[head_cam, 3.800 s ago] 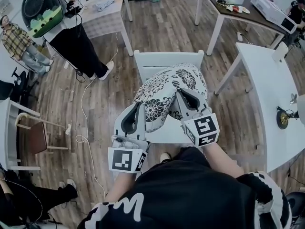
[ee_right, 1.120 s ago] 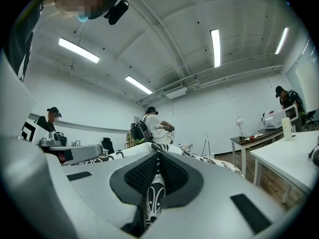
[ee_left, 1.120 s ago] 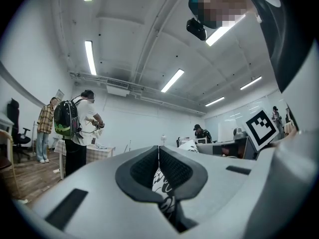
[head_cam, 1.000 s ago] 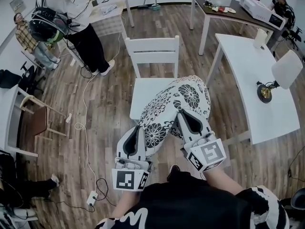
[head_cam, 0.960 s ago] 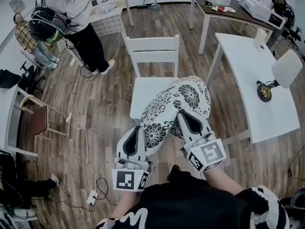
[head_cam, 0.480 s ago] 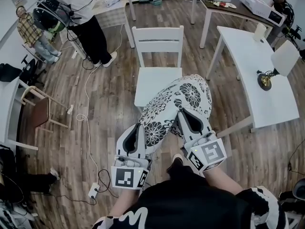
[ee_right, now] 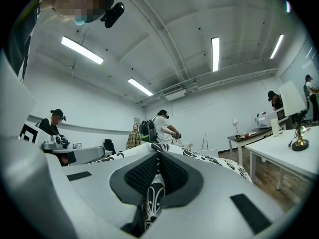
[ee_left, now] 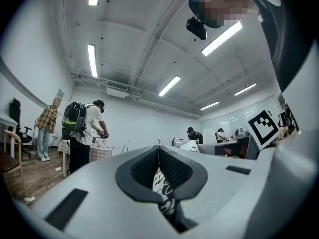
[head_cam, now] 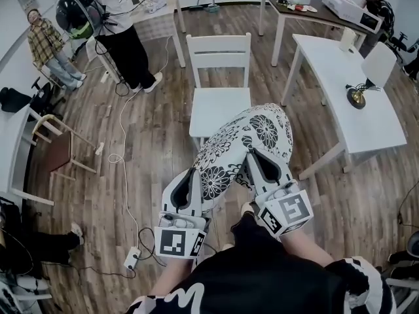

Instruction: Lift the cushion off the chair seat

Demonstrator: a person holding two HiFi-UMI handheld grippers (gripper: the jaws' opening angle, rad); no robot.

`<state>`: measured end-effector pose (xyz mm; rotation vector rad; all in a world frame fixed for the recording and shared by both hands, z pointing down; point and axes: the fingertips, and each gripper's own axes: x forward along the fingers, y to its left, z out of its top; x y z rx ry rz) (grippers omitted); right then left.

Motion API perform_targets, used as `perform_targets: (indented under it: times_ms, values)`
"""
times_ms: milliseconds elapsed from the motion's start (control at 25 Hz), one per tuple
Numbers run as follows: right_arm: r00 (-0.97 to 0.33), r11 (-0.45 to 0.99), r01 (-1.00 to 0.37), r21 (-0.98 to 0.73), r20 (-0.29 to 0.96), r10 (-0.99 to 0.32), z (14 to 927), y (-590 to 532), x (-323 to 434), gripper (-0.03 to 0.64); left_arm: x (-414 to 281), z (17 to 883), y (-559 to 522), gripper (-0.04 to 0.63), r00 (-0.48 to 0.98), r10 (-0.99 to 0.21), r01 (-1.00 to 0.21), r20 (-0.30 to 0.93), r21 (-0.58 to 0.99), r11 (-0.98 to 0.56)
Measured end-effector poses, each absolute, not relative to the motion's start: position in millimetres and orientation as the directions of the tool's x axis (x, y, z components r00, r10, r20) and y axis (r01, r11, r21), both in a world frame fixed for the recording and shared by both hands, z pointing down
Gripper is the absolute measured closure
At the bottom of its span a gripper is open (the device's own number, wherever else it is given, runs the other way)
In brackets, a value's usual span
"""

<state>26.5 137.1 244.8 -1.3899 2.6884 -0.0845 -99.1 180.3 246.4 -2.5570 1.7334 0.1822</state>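
- The floral cushion [head_cam: 245, 142] was held in the air on the near side of the chair [head_cam: 219, 110]. Only its far edge was seen over the seat's front corner, and the rest of the seat was left bare.
- The left claw [head_cam: 185, 187] was clamped on the cushion edge farthest from the chair, at the left. In the left gripper view, patterned fabric was pinched between the dark pads [ee_left: 142, 171].
- The right claw [head_cam: 258, 165] was likewise pressed together on the same edge, further right, with fabric caught between its pads [ee_right: 142, 176].
- The lift itself was judged to be as good as done, since the cushion appeared to be clear of the seat and carried by both claws alone.
- For the next move, both pinches would need to be held evenly so that the soft cushion is not let sag or slip from one side.
- A resting place would then have to be chosen. The white counter [head_cam: 327, 77] right of the chair was judged the nearest candidate.
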Motion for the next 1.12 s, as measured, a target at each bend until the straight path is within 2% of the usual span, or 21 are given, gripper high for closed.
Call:
perform_targets:
  times_ms: [440, 1120]
  values:
    - [-0.556, 0.565, -0.816, -0.121, -0.102, -0.825, 247.8, 227.7, 11.6, 0.586, -112.4, 251.3, 262.6, 0.588, 0.399, -0.908, -0.915, -0.128, 0.018, -0.404]
    - [-0.535, 0.548, -0.826, -0.135, -0.120, -0.836, 245.7, 259.1, 27.4, 0.586, -108.2, 247.2, 288.3, 0.588, 0.397, -0.903, -0.907, -0.166, 0.078, -0.414]
